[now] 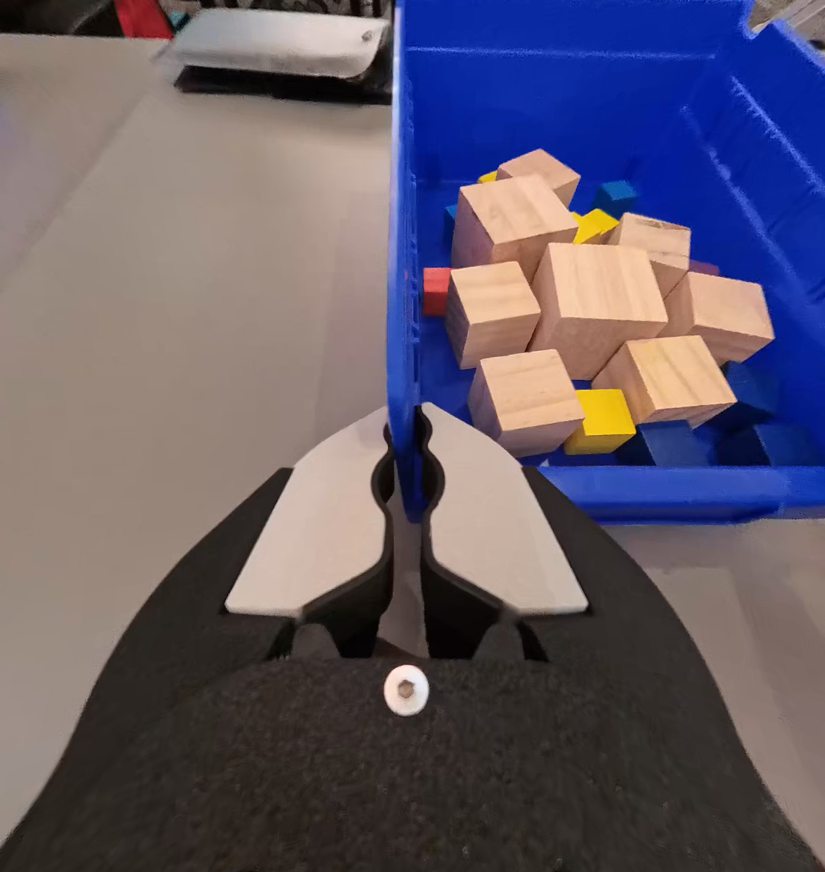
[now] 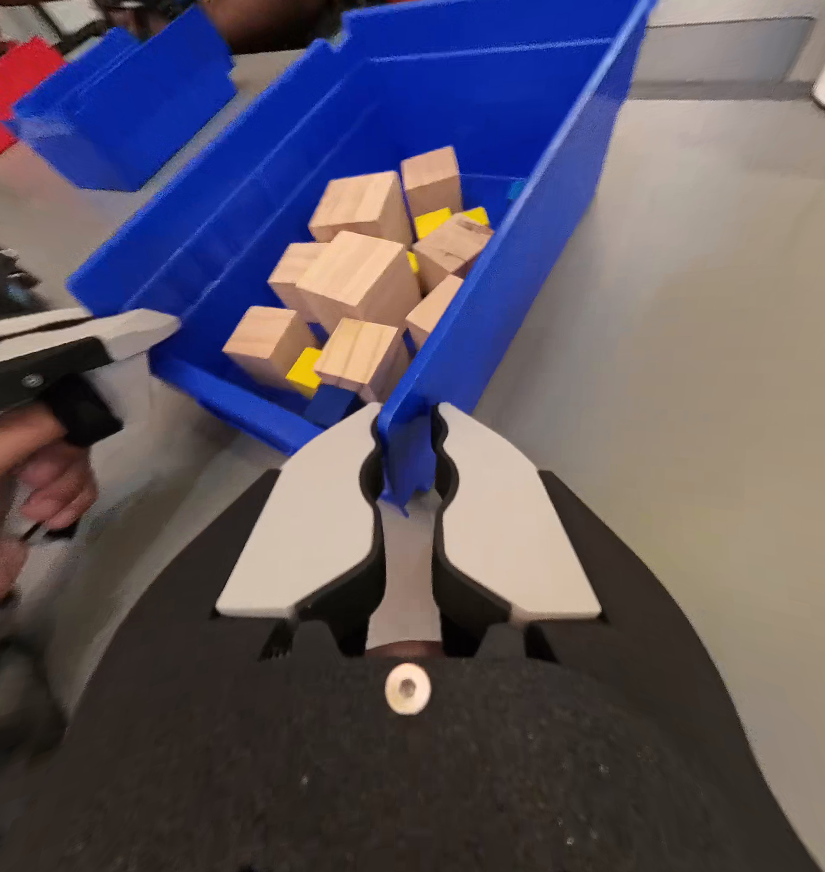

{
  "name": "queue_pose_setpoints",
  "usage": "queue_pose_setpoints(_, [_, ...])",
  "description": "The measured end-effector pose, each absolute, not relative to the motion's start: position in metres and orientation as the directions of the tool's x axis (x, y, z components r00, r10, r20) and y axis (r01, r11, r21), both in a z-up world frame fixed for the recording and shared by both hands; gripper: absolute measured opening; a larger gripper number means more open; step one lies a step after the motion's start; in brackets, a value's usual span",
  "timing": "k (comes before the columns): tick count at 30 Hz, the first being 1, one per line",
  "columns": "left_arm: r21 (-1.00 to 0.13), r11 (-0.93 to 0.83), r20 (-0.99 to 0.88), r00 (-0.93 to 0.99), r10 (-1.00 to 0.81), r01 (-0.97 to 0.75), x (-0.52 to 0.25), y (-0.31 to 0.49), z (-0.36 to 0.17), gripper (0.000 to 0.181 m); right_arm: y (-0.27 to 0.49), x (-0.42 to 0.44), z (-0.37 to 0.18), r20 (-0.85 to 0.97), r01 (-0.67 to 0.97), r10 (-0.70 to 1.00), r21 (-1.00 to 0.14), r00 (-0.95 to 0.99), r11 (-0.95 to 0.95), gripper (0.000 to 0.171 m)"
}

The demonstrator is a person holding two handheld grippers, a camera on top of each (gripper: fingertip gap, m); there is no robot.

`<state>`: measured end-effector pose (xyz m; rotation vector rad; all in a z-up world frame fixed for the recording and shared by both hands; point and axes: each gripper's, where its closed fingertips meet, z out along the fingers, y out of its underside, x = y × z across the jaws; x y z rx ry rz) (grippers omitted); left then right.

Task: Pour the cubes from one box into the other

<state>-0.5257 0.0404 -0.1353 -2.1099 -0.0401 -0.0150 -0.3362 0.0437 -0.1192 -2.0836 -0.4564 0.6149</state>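
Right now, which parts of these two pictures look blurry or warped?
Left wrist view: the grey case at the far table edge is smeared; the wooden cubes are sharp. Right wrist view: the second blue plastic bin and the person's hand are blurred; wide-angle bending at the edges.

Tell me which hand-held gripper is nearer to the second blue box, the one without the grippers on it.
Left. The left hand-held gripper clamps the full blue box's wall on the side facing the second blue box; the right hand-held gripper clamps the opposite wall.

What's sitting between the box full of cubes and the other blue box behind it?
Only bare grey table, seen in the right wrist view, separates the full box from the other box.
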Motion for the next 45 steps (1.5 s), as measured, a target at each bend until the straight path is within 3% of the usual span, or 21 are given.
queue_pose_setpoints(3, [-0.852, -0.518, 0.063, 0.997, 0.039, 0.074, -0.525, 0.031, -0.125, 0.026, 0.025, -0.311, -0.099, -0.231, 0.148, 0.649, -0.868, 0.724, -0.475, 0.026])
queue_pose_setpoints(5, [-0.872, -0.483, 0.064, 0.997, 0.049, 0.079, -0.524, 0.022, -0.106, 0.031, 0.009, -0.279, -0.09, -0.172, 0.209, 0.715, -0.887, 0.677, -0.411, 0.033])
queue_pose_setpoints(9, [-0.912, -0.394, 0.086, 0.992, 0.088, 0.114, -0.515, 0.001, -0.076, 0.039, -0.002, -0.17, -0.063, 0.012, 0.255, 0.688, -0.934, 0.726, -0.252, 0.038])
queue_pose_setpoints(12, [-0.909, -0.36, 0.172, 0.976, 0.13, 0.209, -0.5, -0.019, -0.081, 0.039, -0.007, -0.069, -0.045, 0.082, 0.22, 0.556, -0.958, 0.827, -0.185, 0.038])
queue_pose_setpoints(15, [-0.898, -0.355, 0.223, 0.964, 0.148, 0.262, -0.48, -0.033, -0.097, 0.039, -0.014, 0.038, -0.048, 0.024, 0.103, 0.371, -0.975, 0.928, -0.196, 0.037])
queue_pose_setpoints(20, [-0.933, -0.349, 0.042, 0.991, 0.129, 0.085, -0.459, -0.03, -0.11, 0.038, -0.025, 0.173, -0.068, -0.213, -0.182, 0.108, -0.952, 0.971, -0.248, 0.038])
queue_pose_setpoints(23, [-0.951, -0.306, 0.014, 0.994, 0.104, 0.046, -0.453, -0.02, -0.103, 0.038, -0.025, 0.218, -0.076, -0.209, -0.198, 0.012, -0.941, 0.978, -0.274, 0.039])
queue_pose_setpoints(32, [-0.943, -0.318, 0.081, 0.994, 0.067, 0.098, -0.451, -0.011, -0.11, 0.038, -0.022, 0.241, -0.112, -0.15, -0.165, -0.069, -0.922, 0.986, -0.351, 0.046])
queue_pose_setpoints(45, [-0.91, -0.369, 0.181, 0.982, 0.054, 0.189, -0.451, -0.014, -0.122, 0.038, -0.022, 0.237, -0.112, -0.127, -0.14, -0.061, -0.929, 0.99, -0.344, 0.044])
